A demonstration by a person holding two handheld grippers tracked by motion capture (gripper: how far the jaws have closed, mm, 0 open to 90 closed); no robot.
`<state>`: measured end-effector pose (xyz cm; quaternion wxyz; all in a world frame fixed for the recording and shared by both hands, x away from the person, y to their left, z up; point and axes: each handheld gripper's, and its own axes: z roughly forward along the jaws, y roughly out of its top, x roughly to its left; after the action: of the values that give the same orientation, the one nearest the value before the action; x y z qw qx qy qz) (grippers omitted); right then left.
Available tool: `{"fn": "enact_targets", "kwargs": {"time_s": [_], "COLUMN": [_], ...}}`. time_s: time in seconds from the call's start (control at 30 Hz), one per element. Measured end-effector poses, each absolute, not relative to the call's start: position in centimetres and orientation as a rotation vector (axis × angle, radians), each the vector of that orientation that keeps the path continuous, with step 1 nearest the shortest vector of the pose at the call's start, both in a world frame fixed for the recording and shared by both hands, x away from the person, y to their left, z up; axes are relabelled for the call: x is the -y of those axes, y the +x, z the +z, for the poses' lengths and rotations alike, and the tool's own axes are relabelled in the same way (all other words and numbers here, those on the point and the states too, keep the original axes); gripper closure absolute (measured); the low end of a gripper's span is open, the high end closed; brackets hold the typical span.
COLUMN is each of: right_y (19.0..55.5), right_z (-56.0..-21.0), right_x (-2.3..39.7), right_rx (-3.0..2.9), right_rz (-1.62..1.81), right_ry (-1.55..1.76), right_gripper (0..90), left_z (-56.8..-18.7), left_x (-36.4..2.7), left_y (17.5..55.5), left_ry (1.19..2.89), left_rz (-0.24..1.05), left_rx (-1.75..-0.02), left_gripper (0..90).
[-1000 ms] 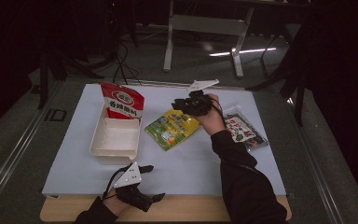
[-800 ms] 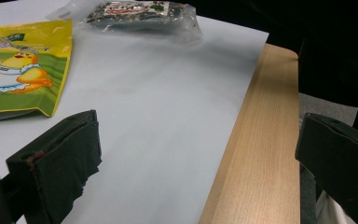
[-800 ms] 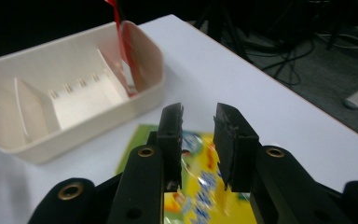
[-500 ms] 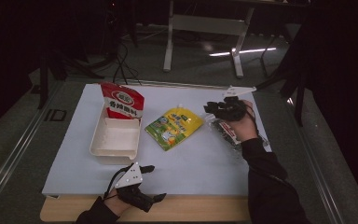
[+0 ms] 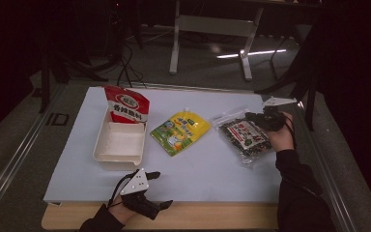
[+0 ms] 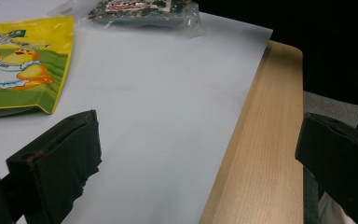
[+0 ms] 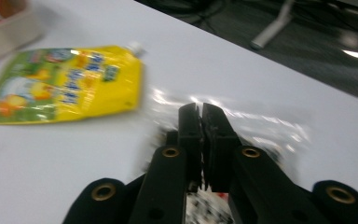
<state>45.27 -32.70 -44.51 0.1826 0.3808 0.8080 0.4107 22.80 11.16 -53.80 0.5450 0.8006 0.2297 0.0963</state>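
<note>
- Reaching with our right gripper (image 5: 257, 117) over the clear bag of dark snacks (image 5: 244, 137), which lies flat on the right part of the desk (image 5: 212, 169), near its right edge.
- Right fingers (image 7: 189, 123): pressed together in the right gripper view, pads meeting with no gap. The blur hides whether a fold of the clear film sits between them; we cannot tell if the bag is pinched or only touched. In the high view the gripper sits at the bag's far right corner.
- Left gripper (image 5: 150, 191): resting at the near edge of the desk, fingers (image 6: 56, 163) spread wide, nothing between them. One finger is over the white sheet, the other past the wooden rim.
- Other items: yellow pouch (image 5: 179, 132) flat in the middle of the desk, apart from the snack bag. White tray (image 5: 118, 157) to its left, empty as far as we can see. Red packet (image 5: 125, 104) stands at the tray's far end, leaning on or in it; we cannot tell which.
- Progress, our judgement: the work looks like gathering packets toward the tray. The red packet is at the tray; the yellow pouch and the snack bag lie outside it.
- Left to do: secure the snack bag, then carry it across.
</note>
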Motion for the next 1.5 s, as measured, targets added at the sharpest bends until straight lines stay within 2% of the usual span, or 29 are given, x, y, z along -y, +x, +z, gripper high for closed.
{"fn": "enact_targets", "kwargs": {"time_s": [0.63, 0.9, 1.5], "right_y": [48.6, 49.5, 49.2], "right_z": [-50.7, -52.3, -53.8], "right_x": [39.0, 39.4, 39.4], "right_rx": [-2.143, -2.127, -2.145], "right_rz": [1.006, 0.892, 0.896], "right_ry": [1.409, 1.451, 1.514], "right_gripper": [90.0, 90.0, 90.0], "left_z": [-54.1, -54.4, -54.3], "left_x": [-11.2, -11.0, -10.8], "left_y": [23.1, 23.2, 23.3], "left_ry": [1.905, 1.922, 1.933], "left_rz": [0.214, 0.206, 0.211], "left_rx": [-0.568, -0.560, -0.550], "left_gripper": [1.2, 1.2, 1.2]}}
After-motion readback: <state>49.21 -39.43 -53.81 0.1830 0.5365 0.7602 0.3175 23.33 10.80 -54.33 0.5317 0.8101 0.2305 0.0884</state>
